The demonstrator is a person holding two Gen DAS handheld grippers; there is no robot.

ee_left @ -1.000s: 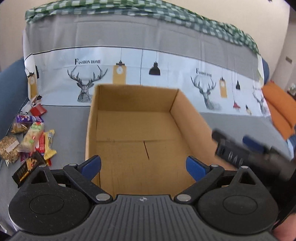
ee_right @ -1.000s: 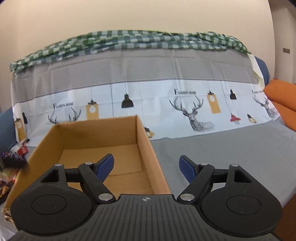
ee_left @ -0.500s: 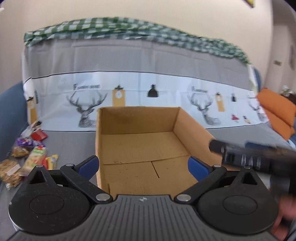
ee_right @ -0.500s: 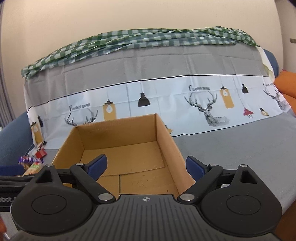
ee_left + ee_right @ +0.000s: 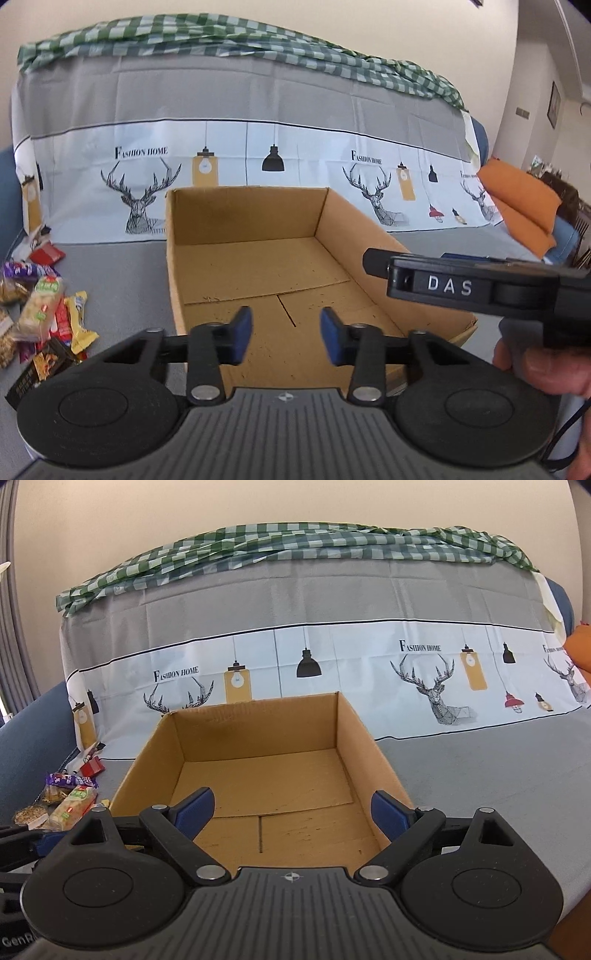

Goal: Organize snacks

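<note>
Looking along the left gripper (image 5: 286, 338), its blue jaws have just been closing and now stand partly apart with nothing between them — only the bare floor of the cardboard box (image 5: 258, 273) shows through the gap. The snacks (image 5: 44, 317) lie in a loose heap on the grey cover, well off to the left of the jaws and outside the box wall. At the right edge a hand (image 5: 543, 369) holds the right gripper (image 5: 380, 260), seen from the side and reaching over the box's right wall.

From the right wrist view, the right gripper (image 5: 291, 812) has its jaws spread wide and empty over the near end of the box (image 5: 258, 738). The snack heap (image 5: 62, 805) sits left of the box, beyond the left jaw — apart from both pads. Behind stands a sofa back draped in a deer-print cover (image 5: 424, 679).
</note>
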